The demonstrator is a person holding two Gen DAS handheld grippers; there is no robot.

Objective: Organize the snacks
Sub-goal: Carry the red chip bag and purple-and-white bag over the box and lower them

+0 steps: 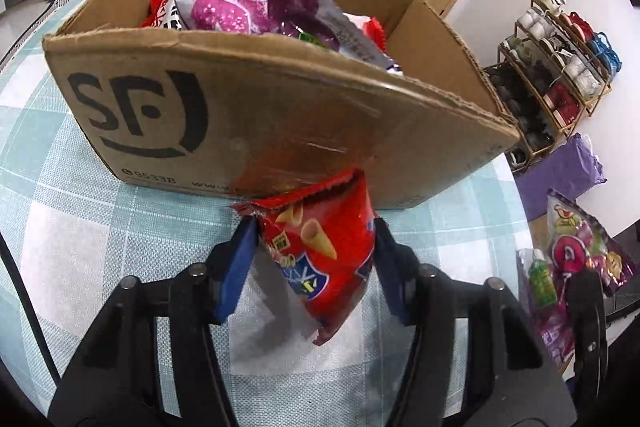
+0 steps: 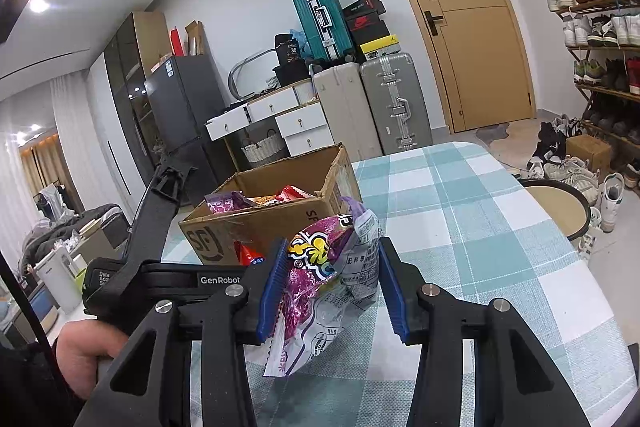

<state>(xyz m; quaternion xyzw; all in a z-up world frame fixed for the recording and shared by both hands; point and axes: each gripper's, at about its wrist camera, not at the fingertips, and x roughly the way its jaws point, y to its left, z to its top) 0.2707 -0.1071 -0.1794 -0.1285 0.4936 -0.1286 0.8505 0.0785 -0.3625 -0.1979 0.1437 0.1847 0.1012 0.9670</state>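
One cardboard box (image 1: 248,115) stands at centre frame. Two tools each grip one snack bag: a red bag (image 1: 324,255) and a purple bag (image 2: 320,287). Three suitcases (image 2: 394,103) stand upper centre.

Snack packets (image 1: 256,7) in box (image 1: 280,115)

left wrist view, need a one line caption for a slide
Left gripper shut on a red snack bag in front of the cardboard box of snacks on the checked tablecloth.
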